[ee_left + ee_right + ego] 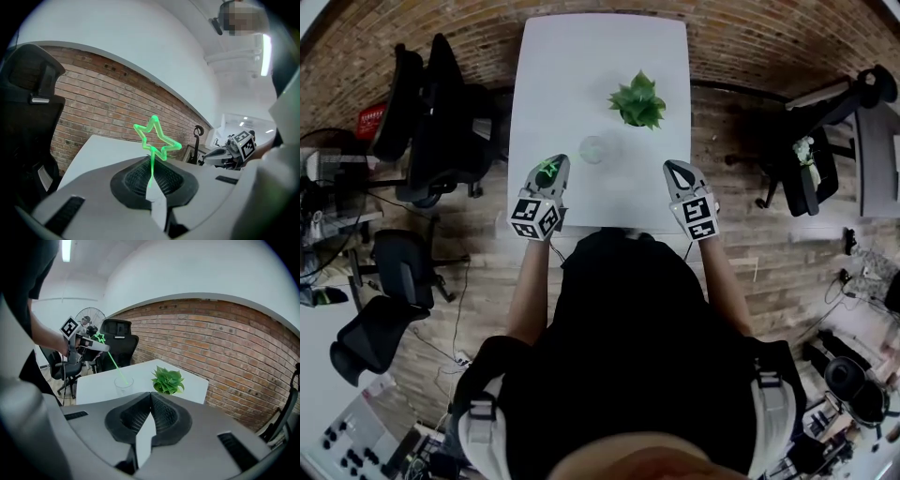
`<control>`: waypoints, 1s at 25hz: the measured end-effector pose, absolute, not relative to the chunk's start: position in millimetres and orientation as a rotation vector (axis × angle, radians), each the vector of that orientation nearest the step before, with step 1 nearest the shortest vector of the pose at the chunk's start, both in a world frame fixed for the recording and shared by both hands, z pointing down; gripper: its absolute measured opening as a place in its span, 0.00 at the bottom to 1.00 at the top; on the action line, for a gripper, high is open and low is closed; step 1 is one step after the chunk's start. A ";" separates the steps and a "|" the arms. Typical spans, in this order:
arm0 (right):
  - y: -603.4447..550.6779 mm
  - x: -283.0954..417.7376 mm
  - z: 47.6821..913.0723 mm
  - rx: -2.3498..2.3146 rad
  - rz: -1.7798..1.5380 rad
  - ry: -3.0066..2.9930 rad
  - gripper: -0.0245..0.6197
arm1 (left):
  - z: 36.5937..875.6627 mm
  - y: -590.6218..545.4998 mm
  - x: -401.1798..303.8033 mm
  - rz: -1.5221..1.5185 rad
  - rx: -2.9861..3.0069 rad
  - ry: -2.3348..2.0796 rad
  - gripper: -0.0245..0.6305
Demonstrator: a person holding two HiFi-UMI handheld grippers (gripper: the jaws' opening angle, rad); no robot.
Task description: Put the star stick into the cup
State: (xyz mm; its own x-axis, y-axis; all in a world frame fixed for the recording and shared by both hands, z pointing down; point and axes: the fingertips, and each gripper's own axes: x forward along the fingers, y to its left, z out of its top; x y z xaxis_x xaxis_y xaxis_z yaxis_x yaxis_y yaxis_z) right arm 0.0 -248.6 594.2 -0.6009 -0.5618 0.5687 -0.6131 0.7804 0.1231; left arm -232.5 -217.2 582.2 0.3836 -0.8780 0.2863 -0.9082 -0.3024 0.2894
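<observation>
Star stick pinched by left gripper, tip seemingly at the cup to its right; dropping in remains; right gripper jaws pressed together

Translucent glossy green plastic star stick, clear cup, matt white table

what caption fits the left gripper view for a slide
Left gripper shut on a translucent green star-topped stick, red brick wall behind

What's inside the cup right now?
The clear cup looks empty, apart from the lower tip of the star stick, held by the left claw, overlapping its mouth. Whether the tip is inside or just above cannot be told.
</observation>
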 end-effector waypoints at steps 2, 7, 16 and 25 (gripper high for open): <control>-249.0 3.6 596.5 0.888 0.121 -2.360 0.04 | 585.5 -220.6 -231.9 0.119 2.253 -1.535 0.08; -251.3 6.4 595.4 0.928 0.124 -2.350 0.04 | 596.4 -227.2 -231.0 0.160 2.262 -1.510 0.08; -253.9 20.4 597.5 0.993 0.137 -2.313 0.04 | 604.7 -236.0 -229.7 0.177 2.267 -1.483 0.08; -248.4 37.0 602.2 1.070 0.163 -2.283 0.04 | 623.7 -242.1 -219.0 0.255 2.304 -1.420 0.08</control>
